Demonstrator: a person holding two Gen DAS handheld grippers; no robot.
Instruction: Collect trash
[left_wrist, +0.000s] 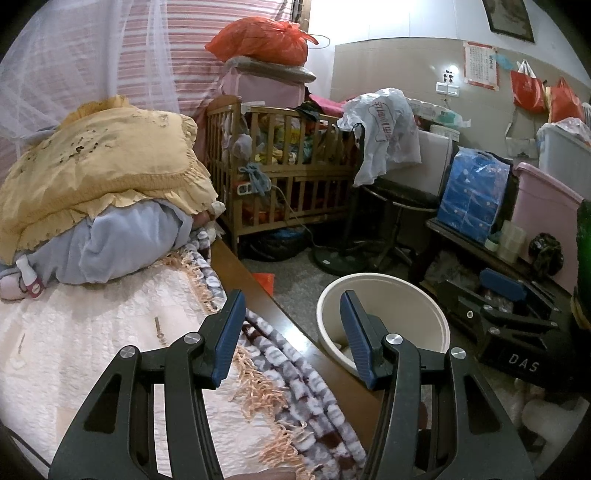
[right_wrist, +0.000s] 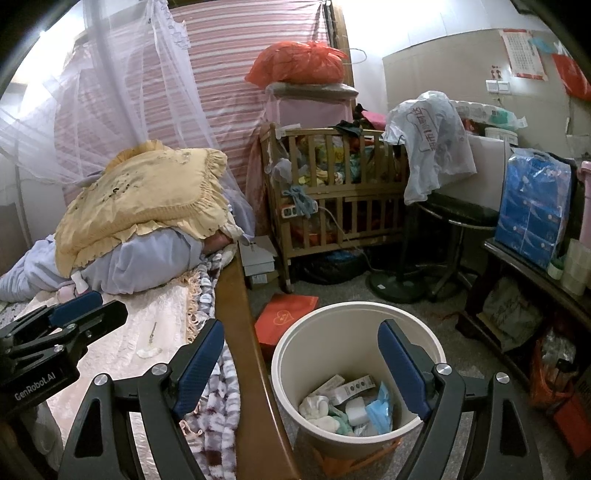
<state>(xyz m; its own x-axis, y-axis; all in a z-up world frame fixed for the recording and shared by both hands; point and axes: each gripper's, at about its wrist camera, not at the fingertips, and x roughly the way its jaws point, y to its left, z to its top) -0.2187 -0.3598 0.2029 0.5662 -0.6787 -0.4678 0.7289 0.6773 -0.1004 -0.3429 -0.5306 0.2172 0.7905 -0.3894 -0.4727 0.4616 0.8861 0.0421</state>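
A cream waste bin (right_wrist: 291, 343) stands on the floor beside the bed, holding small boxes, a blue wrapper (right_wrist: 380, 406) and crumpled tissue. My right gripper (right_wrist: 301, 326) hangs open above its near rim with nothing between the pads. My left gripper (left_wrist: 291, 299) is open and empty over the bed's wooden edge, with the bin (left_wrist: 402, 291) just to its right. On the pale quilt lie a thin stick (right_wrist: 152, 328) and a white scrap (right_wrist: 147, 351). A small pink-capped bottle (left_wrist: 31, 280) rests by the bedding. The left gripper (right_wrist: 110, 304) also shows at the left of the right wrist view.
A yellow pillow (left_wrist: 99, 162) tops a pile of blue bedding. The wooden bed rail (right_wrist: 240, 332) separates bed and floor. A red box (right_wrist: 284, 317) lies by the bin. Beyond stand a wooden crib (right_wrist: 332, 206), a fan base (right_wrist: 399, 284) and a low table (right_wrist: 535, 273) with a blue pack.
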